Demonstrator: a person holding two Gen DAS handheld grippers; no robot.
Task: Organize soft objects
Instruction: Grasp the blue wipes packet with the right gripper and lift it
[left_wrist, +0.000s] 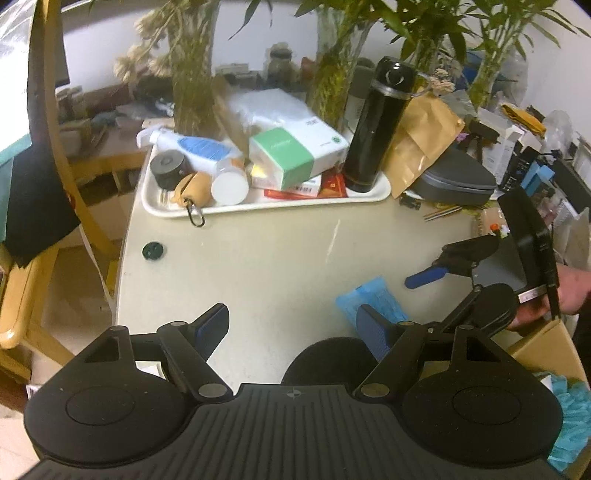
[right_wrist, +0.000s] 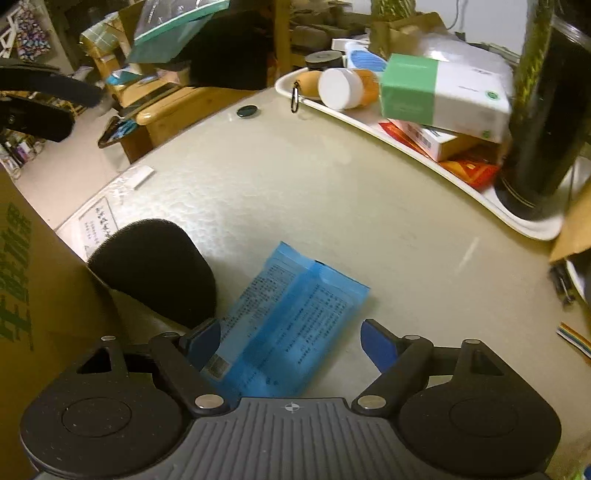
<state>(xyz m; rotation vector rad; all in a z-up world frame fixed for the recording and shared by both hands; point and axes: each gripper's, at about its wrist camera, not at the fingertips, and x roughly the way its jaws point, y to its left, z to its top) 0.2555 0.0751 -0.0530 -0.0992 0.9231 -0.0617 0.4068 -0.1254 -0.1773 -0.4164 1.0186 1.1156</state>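
Both hand-held grippers gape, right (right_wrist: 291, 341) astride blue packet (right_wrist: 288, 325); only left view shows a hand (left_wrist: 554, 295).

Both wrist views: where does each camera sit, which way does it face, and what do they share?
Left wrist: on the left gripper, angled down across the table toward the tray; shows the right gripper and a hand.
Right wrist: on the right gripper, angled down over the blue pack; own fingers only.
Shared: blue pack, black foam, tray, table.
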